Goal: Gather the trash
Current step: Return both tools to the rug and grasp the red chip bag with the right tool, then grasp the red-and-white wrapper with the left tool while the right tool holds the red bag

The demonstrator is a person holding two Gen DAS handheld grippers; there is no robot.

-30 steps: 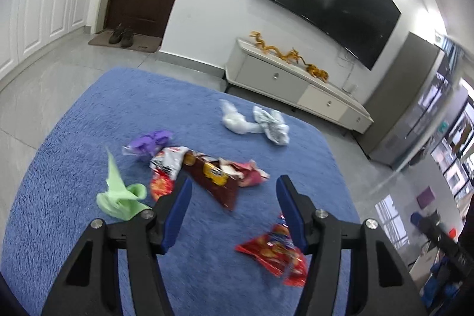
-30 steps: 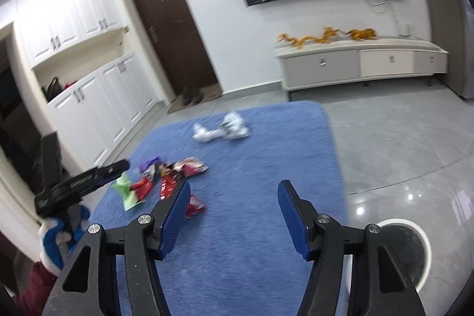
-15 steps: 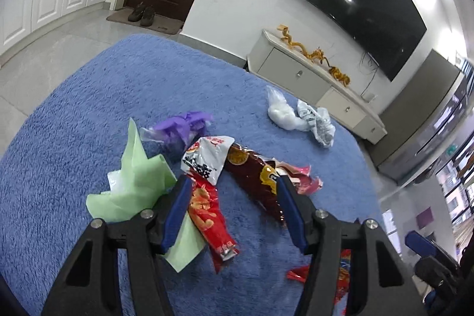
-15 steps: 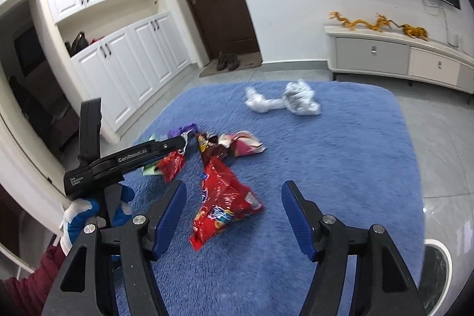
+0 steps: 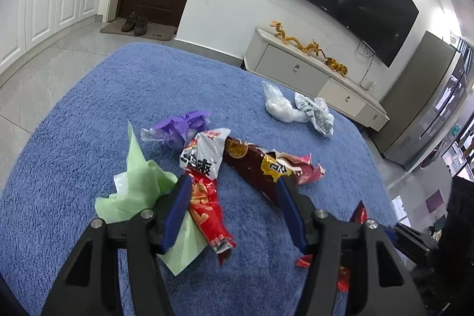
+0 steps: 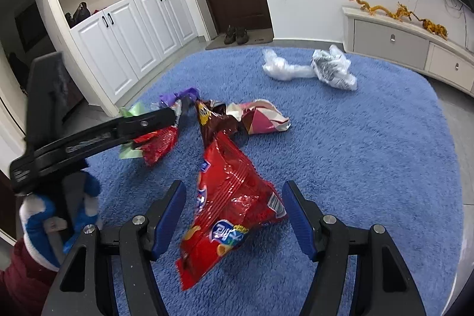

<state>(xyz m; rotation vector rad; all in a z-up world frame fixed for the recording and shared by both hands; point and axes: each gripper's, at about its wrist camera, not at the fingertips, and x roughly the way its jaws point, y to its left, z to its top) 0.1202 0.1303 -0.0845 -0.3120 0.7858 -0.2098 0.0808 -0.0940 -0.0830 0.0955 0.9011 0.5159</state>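
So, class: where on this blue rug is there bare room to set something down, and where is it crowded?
Bare: the rug right of the big red chip bag, out to its right edge, and the strip between the pink wrapper and the white plastic bags. Crowded: the wrapper pile around the green bag, where the left tongs hover open.

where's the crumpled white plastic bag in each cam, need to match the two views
Left wrist: the crumpled white plastic bag lies upper right of centre on the blue rug, touching the printed white bag to its right.
Right wrist: it lies top centre, again just left of the printed bag.
Shared landmark: the shoes by the dark door.
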